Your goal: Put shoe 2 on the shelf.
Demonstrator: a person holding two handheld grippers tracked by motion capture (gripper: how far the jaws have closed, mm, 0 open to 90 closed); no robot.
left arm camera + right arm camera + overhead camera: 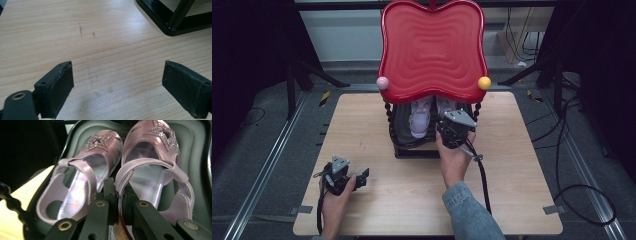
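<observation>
Two pink strap shoes with glittery stars on the toes lie side by side in a dark lower tray (197,157) of a small stand. In the right gripper view one shoe (75,185) is at the left and the other shoe (152,172) at the right. My right gripper (117,200) is shut on the inner side wall of the right-hand shoe, near its heel. From the high view the right gripper (452,131) reaches under the red top tray (432,50), beside the shoes (419,117). My left gripper (362,177) rests open on the table, with bare wood between its jaws (117,85).
The stand has a black base frame (160,22) and twisted black posts (388,117). A pink ball (382,82) and a yellow ball (484,82) sit at the red tray's front corners. The wooden table (522,170) ends at dark floor with cables on the right.
</observation>
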